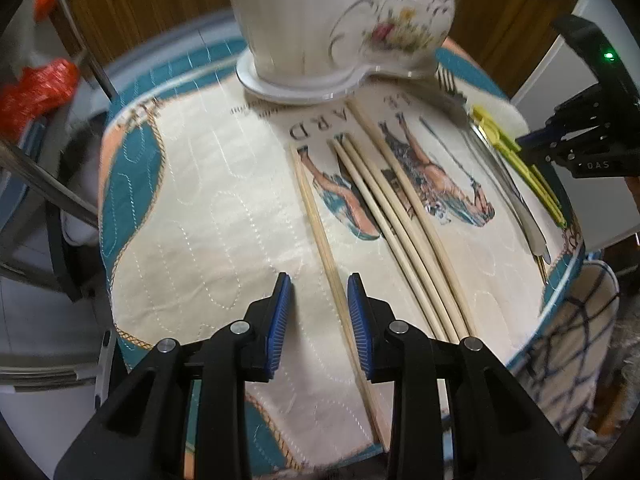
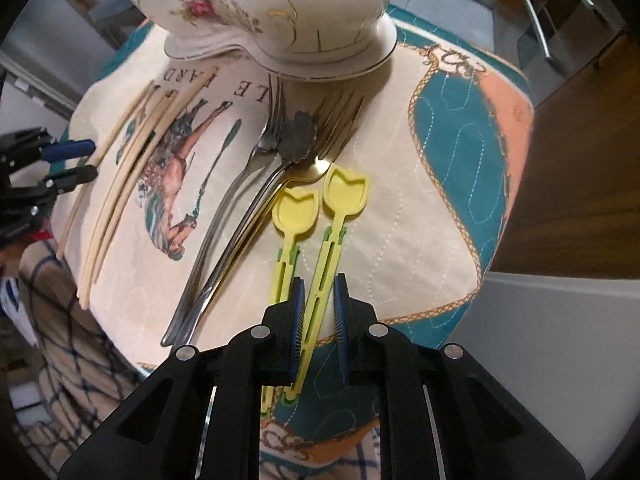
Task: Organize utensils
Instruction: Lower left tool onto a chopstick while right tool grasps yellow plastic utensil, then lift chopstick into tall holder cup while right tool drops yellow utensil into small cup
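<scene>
Two yellow plastic tulip-shaped spoons point(image 2: 320, 216) lie on the printed quilted cloth point(image 2: 400, 208); one handle sits between the right gripper point(image 2: 320, 312), jaws narrowly apart, pad contact unclear. A pale wooden chopstick pair point(image 1: 320, 232) runs between the part-open left gripper point(image 1: 318, 320).

**Black hand-held grippers with blue ribbed pads**

The left hand-held gripper point(image 1: 319, 322) is built of matte black plastic: two angular arms with triangular cut-outs, each hinged on round silver pins, two to a side. Its fingers point(image 1: 280, 320) carry bright blue pads with fine ribbing on the inner faces.

The right hand-held gripper point(image 2: 320, 320) is of the same make, with black linkages, four silver pivot pins and darker blue ribbed pads point(image 2: 340, 320). Seen from the left wrist camera, its black housing bears a small green light and white lettering that is too small to read with certainty.
</scene>
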### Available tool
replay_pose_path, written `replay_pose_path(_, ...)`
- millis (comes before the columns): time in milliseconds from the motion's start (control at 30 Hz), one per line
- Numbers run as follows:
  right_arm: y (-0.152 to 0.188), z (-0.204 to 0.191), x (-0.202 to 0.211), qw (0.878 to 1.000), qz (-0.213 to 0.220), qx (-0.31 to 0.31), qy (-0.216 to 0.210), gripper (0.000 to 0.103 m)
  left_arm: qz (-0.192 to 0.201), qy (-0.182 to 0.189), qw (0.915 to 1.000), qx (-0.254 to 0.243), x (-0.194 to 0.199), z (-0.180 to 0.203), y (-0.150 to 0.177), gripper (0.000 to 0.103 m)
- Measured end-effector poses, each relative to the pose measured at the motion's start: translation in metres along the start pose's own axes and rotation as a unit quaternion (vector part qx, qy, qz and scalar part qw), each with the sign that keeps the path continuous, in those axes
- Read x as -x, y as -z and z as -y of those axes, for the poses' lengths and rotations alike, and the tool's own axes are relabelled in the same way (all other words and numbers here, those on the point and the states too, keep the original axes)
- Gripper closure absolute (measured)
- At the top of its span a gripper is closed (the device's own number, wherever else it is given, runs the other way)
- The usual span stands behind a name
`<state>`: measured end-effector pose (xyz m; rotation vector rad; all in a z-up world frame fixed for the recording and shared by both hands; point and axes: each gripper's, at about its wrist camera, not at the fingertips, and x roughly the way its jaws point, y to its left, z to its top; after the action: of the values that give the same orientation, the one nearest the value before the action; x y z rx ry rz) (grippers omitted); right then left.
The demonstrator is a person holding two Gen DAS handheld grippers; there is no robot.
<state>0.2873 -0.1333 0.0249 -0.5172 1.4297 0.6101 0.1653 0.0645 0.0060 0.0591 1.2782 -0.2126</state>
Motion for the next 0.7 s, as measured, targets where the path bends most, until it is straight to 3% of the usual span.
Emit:
replay_pose_path(233,-0.002,0.003,0.000,1.000,0.013,-0.003,-0.001,0.090,-0.058,-0.004,0.9983,0.002,-0.005,0.004,-0.011,0.074)
replay_pose_path(367,0.013,0.009,0.002,1.000,0.023,-0.012,-0.012,0.093,-0.073,-0.018,0.9971,0.010,-0.008,0.004,-0.018,0.083)
replay_pose_path(433,0.014,0.010,0.001,1.000,0.026,-0.011,-0.009,0.093,-0.078,-0.022,0.9964,0.024,-0.009,0.001,-0.021,0.097)
replay_pose_path(600,0.019,0.016,0.004,0.999,0.048,-0.021,-0.016,0.093,-0.070,-0.023,0.9969,0.026,-0.007,0.000,-0.022,0.098)
replay_pose_path(700,0.025,0.028,0.010,0.997,0.070,-0.034,-0.030,0.093,-0.054,0.002,0.9977,0.041,-0.001,-0.006,-0.017,0.098)
